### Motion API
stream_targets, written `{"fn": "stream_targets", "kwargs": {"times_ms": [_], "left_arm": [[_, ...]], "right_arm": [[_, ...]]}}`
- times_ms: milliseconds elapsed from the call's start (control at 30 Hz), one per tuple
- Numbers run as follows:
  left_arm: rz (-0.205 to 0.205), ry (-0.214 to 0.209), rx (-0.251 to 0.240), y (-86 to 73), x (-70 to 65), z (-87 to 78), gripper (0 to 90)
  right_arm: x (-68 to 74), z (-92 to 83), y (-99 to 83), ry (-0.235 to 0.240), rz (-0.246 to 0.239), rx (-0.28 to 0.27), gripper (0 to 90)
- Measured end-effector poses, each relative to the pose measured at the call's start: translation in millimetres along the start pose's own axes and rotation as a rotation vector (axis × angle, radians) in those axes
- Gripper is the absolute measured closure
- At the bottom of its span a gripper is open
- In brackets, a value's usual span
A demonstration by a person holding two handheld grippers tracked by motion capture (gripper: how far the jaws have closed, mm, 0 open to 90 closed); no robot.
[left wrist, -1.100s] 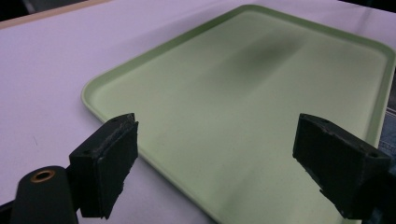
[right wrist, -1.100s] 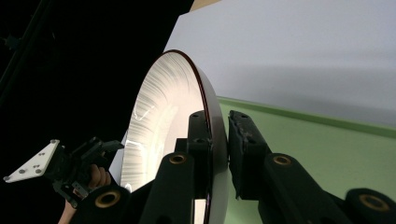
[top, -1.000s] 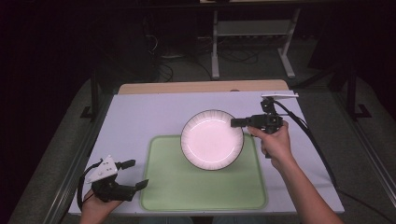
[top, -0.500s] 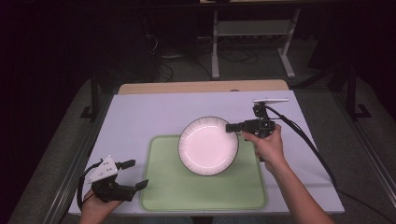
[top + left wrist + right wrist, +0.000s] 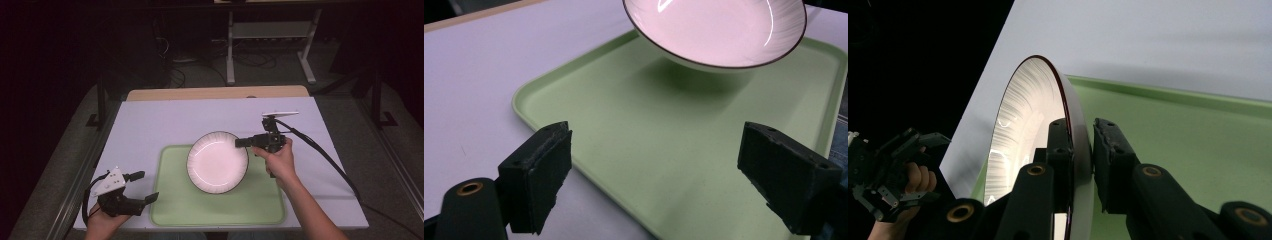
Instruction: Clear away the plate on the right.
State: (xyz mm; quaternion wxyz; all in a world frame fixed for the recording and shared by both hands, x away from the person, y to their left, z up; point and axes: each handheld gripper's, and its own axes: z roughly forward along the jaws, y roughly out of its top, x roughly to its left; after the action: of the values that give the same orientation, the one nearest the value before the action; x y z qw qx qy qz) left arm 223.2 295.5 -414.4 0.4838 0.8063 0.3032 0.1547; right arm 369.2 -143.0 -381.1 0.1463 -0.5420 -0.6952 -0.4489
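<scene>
Two tongs, one busy and one waiting. My right tong (image 5: 241, 143) is pinched on the rim of the plate (image 5: 217, 162); in the right gripper view one pad (image 5: 1060, 145) sits on the ribbed inside face and the other presses the outside, with the dark rim between them. The grip is at the plate's right edge, and my right hand (image 5: 280, 159) is behind it over the white table (image 5: 150, 125).

The plate is over the green tray (image 5: 175, 210), towards its far side. In the left gripper view it hangs clear of the tray with a shadow under it, tilted, its near edge higher than the rest, so I judge it is not yet set down. Only that one edge is held, so the plate's whole weight hangs off the pinch.

My left tong (image 5: 142, 187) is wide, with nothing between its pads (image 5: 541, 175), and idles at the near left corner, just off the tray's edge and well apart from the plate.

The step in hand, as I read it, is lowering the plate onto the tray. Next I need to level it as it goes down, so the foot lands flat rather than on one edge, then ease the pinch only once it rests, and draw the tong away sideways without dragging the rim
</scene>
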Motion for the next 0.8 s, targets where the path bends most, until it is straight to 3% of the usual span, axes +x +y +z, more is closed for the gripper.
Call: {"fn": "stream_targets", "kwargs": {"times_ms": [467, 800], "left_arm": [[0.002, -0.003, 0.002, 0.1, -0.3, 0.8, 14.0], [0.002, -0.004, 0.003, -0.1, 0.1, 0.7, 14.0]], "right_arm": [[-7.5, 16.9, -12.9, -0.019, -0.001, 0.022, 77.5], [-15.6, 26.2, -21.9, -0.025, 0.041, 0.026, 77.4]]}}
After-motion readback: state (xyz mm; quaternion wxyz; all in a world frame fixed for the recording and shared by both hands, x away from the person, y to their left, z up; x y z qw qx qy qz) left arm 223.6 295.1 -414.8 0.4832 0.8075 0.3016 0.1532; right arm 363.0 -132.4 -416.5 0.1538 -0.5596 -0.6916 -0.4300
